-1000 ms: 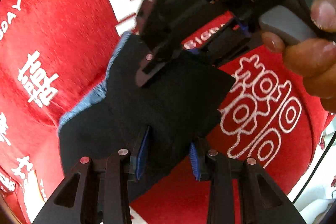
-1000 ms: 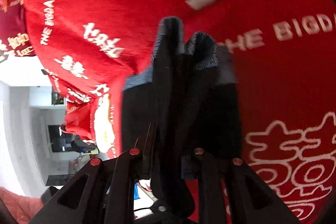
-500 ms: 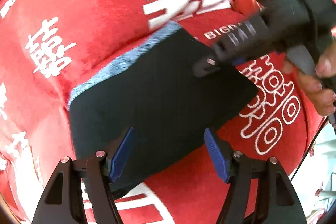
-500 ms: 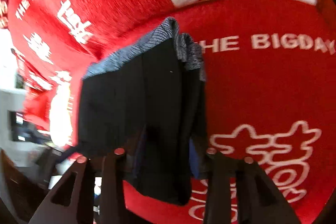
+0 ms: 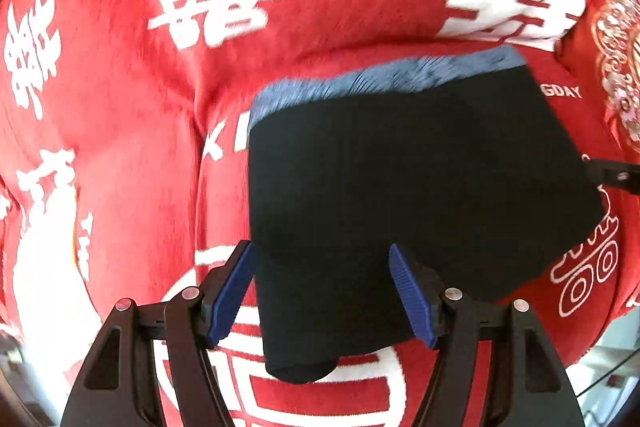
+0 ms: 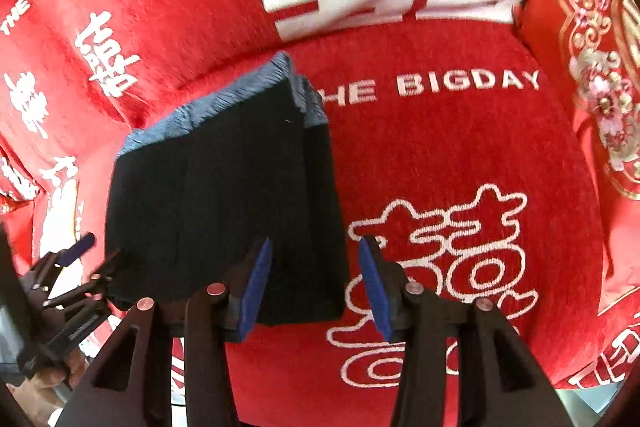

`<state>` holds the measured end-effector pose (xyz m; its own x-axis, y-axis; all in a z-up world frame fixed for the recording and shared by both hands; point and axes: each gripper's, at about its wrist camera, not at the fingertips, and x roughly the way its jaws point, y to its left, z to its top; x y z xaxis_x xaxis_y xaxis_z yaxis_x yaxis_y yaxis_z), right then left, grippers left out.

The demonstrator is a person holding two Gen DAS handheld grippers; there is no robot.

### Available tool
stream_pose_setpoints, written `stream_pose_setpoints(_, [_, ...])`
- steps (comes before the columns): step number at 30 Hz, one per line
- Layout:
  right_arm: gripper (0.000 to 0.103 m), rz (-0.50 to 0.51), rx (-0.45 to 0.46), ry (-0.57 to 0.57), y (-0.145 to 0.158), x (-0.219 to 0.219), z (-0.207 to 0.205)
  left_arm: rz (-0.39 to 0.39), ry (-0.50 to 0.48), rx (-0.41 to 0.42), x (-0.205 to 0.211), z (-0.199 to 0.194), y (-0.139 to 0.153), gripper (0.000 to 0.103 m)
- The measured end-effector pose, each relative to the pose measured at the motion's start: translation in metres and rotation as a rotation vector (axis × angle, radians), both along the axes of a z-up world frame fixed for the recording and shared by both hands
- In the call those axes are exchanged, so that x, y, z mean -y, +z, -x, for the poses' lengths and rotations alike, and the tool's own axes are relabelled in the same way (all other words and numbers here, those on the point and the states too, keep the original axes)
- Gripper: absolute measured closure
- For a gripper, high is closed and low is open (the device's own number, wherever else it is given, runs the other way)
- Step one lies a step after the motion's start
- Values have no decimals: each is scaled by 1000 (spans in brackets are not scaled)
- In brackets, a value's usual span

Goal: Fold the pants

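Black pants (image 5: 408, 195) lie folded into a flat block on a red cover (image 5: 120, 147) printed with white characters; a grey-blue waistband (image 5: 384, 79) runs along the far edge. Left gripper (image 5: 322, 293) points down over the near edge of the block, jaws standing apart, blue pads (image 5: 232, 291) clear of the cloth on either side, nothing pinched. The bottom corner of the pants sags into a small dark lump between the finger bases; what lies under it is hidden. In the right wrist view the pants (image 6: 224, 203) sit left of centre, and the stacked layers show only at the waistband corner. Right gripper (image 6: 316, 287) jaws are opening; the left pad sits over the block's near right corner, the right pad over bare cover, no cloth gripped. The left gripper (image 6: 76, 255) shows at that frame's lower left, blurred, with part of a hand (image 6: 44, 383) below it cut off by the rim. A dark finger tip (image 5: 616, 177) of the right gripper pokes in at the right edge of the left view, the rest out of frame. "THE BIGDAY" lettering is partly covered by the pants. Pale background at the lower corners is too smeared to read
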<state>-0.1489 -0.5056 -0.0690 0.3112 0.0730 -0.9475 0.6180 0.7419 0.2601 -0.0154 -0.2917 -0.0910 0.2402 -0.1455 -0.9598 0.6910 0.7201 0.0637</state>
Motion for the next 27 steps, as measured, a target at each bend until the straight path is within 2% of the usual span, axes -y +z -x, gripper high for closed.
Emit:
stream_pose_setpoints(2, [55,21,23,16,8,-8,0,7,16,-37,-9,-2,-8,33])
stream_pose_setpoints(4, [55,22,23,39,9,-18,-5,7,23,-39,-13,-2,-13,19])
stream_pose_setpoints(9, [55,13,-51,67,-13,-35,-16,24,50,-101,-19,-10,-23,18])
stream_pose_setpoints(10, [55,32,-74,75,-17,-39,-18,23,58,-113,-20,-11,-25,12])
stream_pose_setpoints(12, [54,62,-108,88,-23,-44,-19,14,66,-116,-20,-13,-26,7])
stream_pose_setpoints(16, [46,63,-130,59,-31,-44,-17,17,54,-146,-19,-14,-27,7])
stream_pose_setpoints(20, [43,24,-129,-18,-34,-36,-12,24,45,-175,-19,-18,-25,7])
stream_pose_setpoints(27, [38,95,-119,-18,-37,-45,-11,32,25,-184,-19,-19,-27,7])
